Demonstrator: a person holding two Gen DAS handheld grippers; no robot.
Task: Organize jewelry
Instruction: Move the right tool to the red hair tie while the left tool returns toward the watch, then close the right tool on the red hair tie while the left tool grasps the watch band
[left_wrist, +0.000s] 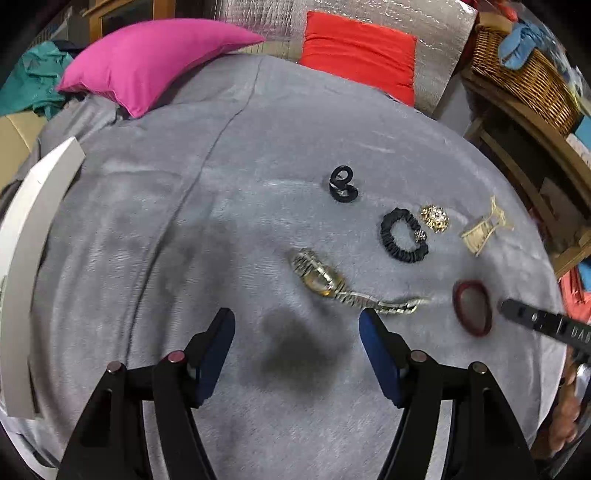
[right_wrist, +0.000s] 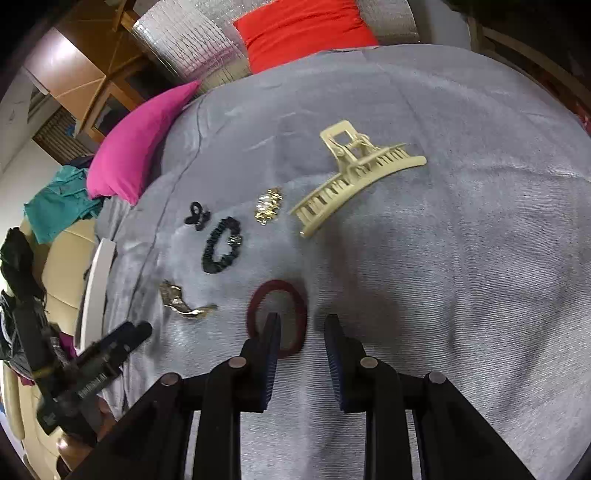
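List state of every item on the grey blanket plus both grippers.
Left gripper: open, empty.
Right gripper: open, over dark red hair tie.
Dark red hair tie: flat, ungripped.
Gold watch: band unclasped.
Black scrunchie: flat.
Small black hair tie: twisted.
Cream claw clip: closed.
Gold brooch: untouched.

A gold watch (left_wrist: 325, 281), black scrunchie (left_wrist: 403, 235), maroon hair tie (left_wrist: 473, 308) and cream claw clip (right_wrist: 354, 177) lie flat. All rest apart on grey fabric.

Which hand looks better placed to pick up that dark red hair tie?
Right, probably: its fingers already straddle the dark red elastic hair tie, while the left fingers hover nearer the gold watch.
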